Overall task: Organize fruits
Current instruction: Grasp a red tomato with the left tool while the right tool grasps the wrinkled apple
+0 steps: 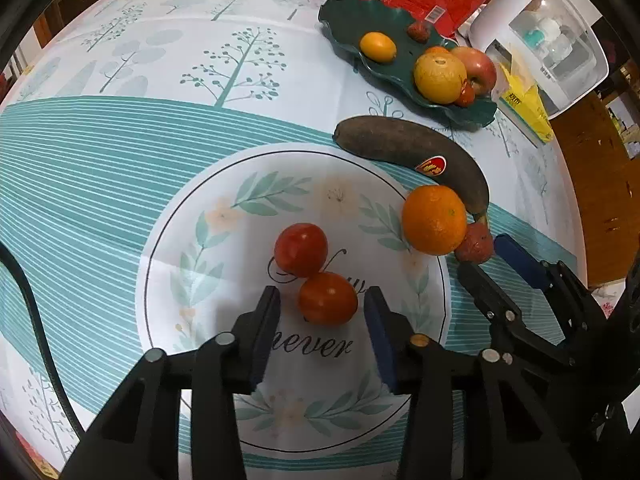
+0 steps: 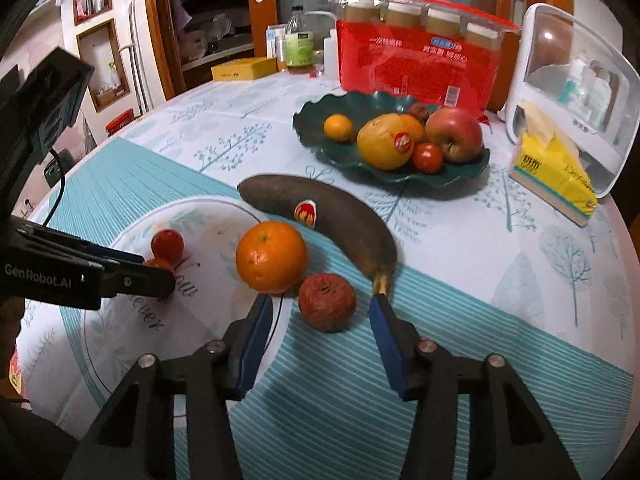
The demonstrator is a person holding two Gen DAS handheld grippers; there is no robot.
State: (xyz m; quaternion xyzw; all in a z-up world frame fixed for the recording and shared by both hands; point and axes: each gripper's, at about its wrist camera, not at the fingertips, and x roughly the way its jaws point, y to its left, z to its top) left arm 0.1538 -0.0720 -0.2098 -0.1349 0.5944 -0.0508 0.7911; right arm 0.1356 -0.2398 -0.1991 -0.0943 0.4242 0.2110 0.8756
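Two small red tomatoes lie touching on the tablecloth's round print. The nearer tomato [image 1: 328, 298] sits between the pads of my left gripper [image 1: 322, 300], with a narrow gap on each side, so it is open. The farther tomato [image 1: 301, 249] lies just beyond. My right gripper [image 2: 320, 306] is open around a wrinkled dark-red fruit [image 2: 327, 302], its pads clear of it. An orange [image 2: 271, 257] and a blackened banana [image 2: 332, 216] lie right behind that fruit. A dark green wavy dish [image 2: 320, 152] farther back holds an apple [image 2: 454, 134], a yellow fruit and smaller ones.
A red package [image 2: 416, 68] and a white plastic container [image 2: 576, 92] stand behind the dish. A yellow tissue pack [image 2: 556, 176] lies at the right near the table edge. Bottles and a yellow box [image 2: 244, 68] are at the far edge. The two grippers are close together.
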